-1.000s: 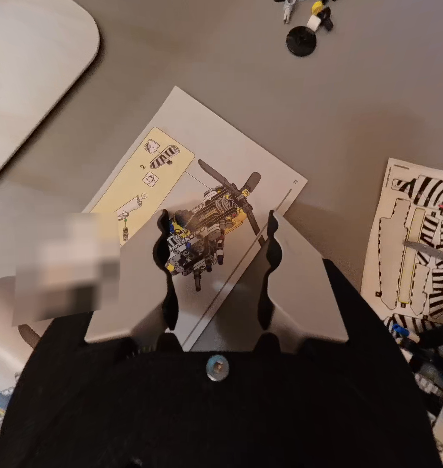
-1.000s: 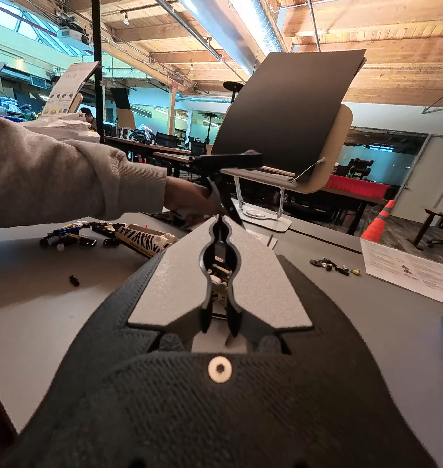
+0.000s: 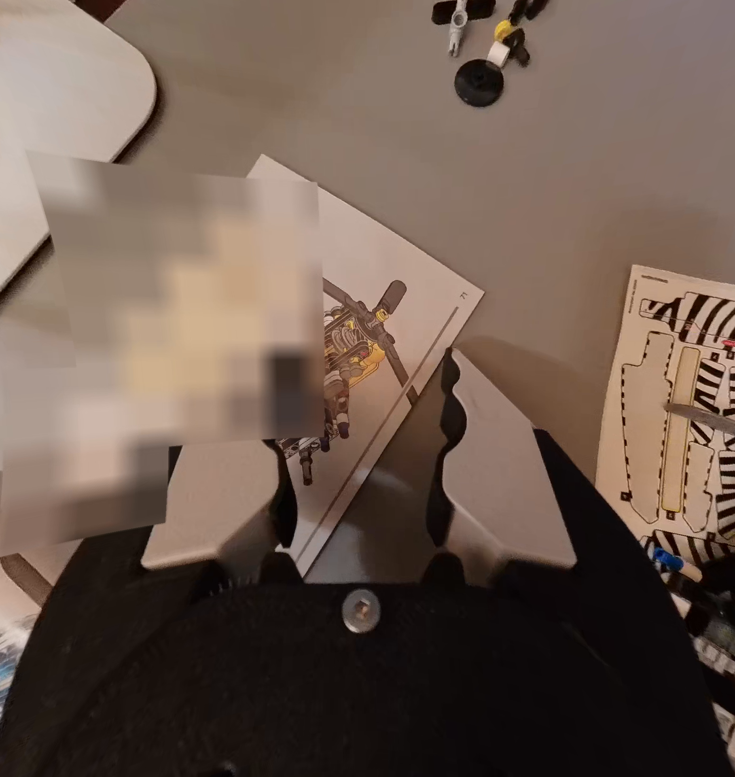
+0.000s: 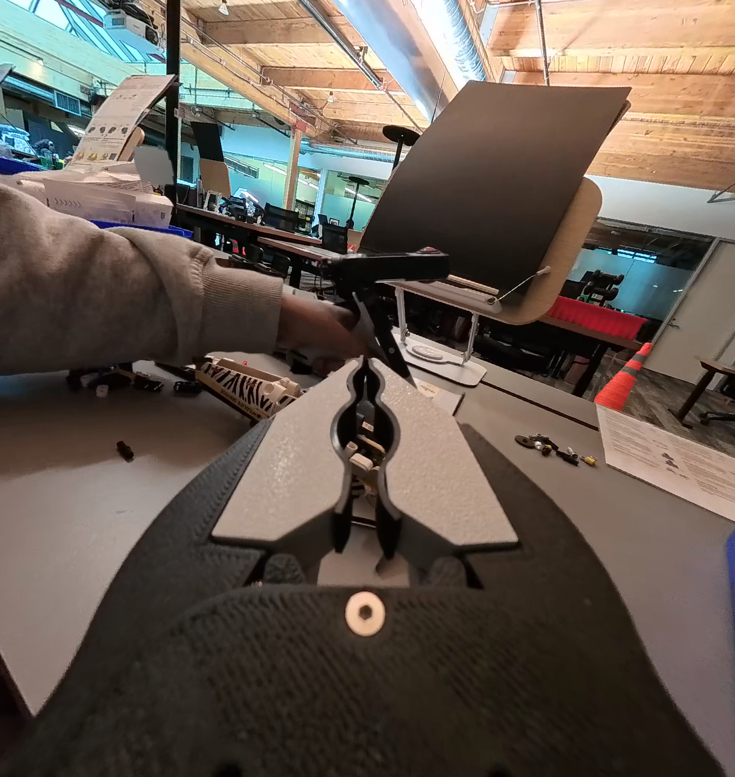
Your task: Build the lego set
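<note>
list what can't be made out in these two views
- Left wrist view: most of the instruction page lies under a mosaic patch; the sticker sheet is cut off by the right edge.
- Right wrist view: the small piece inside the right tongs is mostly hidden by their fingers, so its shape is unclear; the loose parts on the table are too small to identify.

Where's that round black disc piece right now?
In the left wrist view, the black disc lies on the grey table near the top edge, just below a few small loose pieces, beyond the instruction page.
</note>
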